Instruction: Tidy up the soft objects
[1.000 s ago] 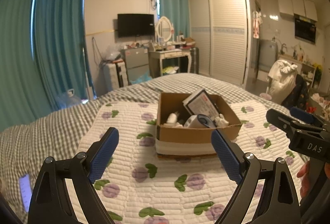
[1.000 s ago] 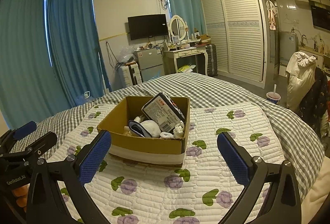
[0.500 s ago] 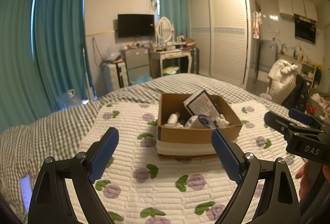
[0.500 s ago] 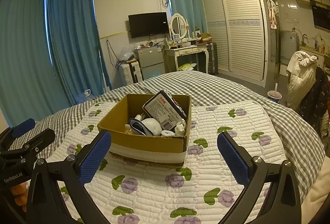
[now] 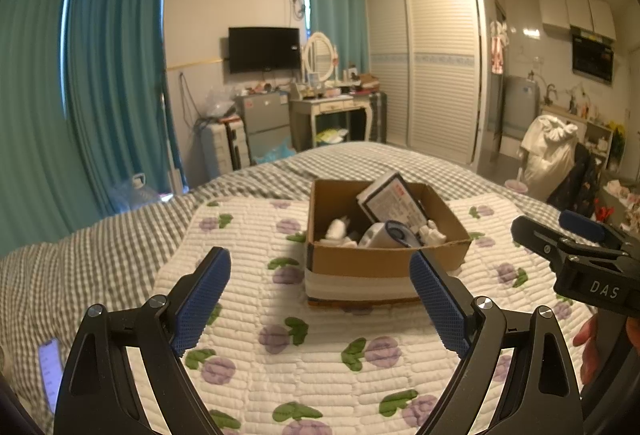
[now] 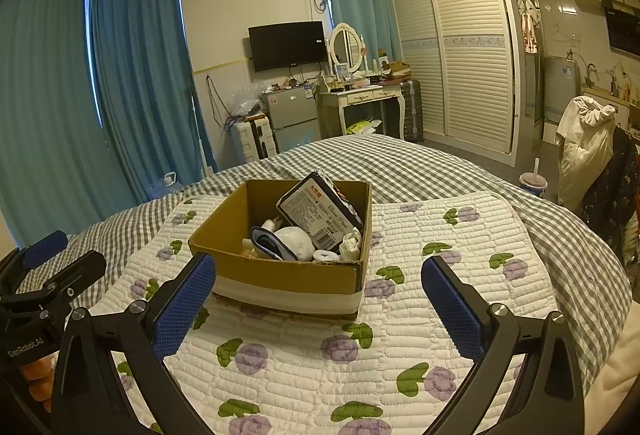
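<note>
Inside the cardboard box (image 6: 280, 275) the contents are crowded and partly hidden: a dark printed packet (image 6: 320, 213) leans against the far wall and covers what lies behind it, while a white soft bundle (image 6: 296, 241), a blue-edged item (image 6: 268, 245) and small white rolled pieces (image 6: 348, 245) overlap so that their shapes are hard to tell apart. The box sits on a white quilted pad with purple flowers (image 6: 400, 315) spread over a grey checked bedspread (image 6: 400, 163). The left gripper (image 5: 320, 293) hangs wide open short of the box, nothing between its blue pads; the right gripper (image 6: 318, 297) is likewise spread wide and empty, its left pad overlapping the box's near corner in view only. A phone (image 5: 50, 371) at the left edge is cut off. Compared with the earlier frames, nothing has shifted: both grippers and the box keep their places.
</note>
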{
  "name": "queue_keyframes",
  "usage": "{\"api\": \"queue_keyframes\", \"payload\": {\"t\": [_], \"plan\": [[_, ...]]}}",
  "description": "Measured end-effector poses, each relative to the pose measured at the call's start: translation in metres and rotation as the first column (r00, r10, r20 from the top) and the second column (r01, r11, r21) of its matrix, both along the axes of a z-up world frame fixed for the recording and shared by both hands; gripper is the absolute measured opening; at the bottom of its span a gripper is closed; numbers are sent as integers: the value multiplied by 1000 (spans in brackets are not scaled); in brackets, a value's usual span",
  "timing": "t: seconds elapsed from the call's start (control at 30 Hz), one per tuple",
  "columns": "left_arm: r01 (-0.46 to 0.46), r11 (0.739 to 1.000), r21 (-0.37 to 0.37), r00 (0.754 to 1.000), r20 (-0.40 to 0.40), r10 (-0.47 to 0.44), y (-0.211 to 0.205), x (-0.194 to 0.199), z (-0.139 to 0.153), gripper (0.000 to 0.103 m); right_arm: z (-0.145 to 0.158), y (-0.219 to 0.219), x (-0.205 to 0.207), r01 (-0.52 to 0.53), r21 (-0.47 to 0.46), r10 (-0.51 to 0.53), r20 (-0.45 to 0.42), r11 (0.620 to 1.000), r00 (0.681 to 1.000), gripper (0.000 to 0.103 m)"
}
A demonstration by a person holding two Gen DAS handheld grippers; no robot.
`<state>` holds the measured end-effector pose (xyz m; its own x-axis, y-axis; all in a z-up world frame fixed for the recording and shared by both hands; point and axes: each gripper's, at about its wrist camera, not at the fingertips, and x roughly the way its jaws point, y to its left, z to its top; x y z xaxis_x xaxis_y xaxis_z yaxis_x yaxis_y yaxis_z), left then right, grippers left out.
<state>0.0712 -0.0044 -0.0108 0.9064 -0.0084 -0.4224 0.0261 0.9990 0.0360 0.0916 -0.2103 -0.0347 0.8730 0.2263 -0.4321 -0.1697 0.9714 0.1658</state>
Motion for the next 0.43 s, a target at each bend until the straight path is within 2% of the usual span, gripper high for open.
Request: {"api": "queue_keyframes", "payload": {"t": [0.43], "plan": [[-11,1000,-10,1000,-17,11,3,-1,-6,92,-2,1,0,0,5,0,-5,1000,1000,103]]}}
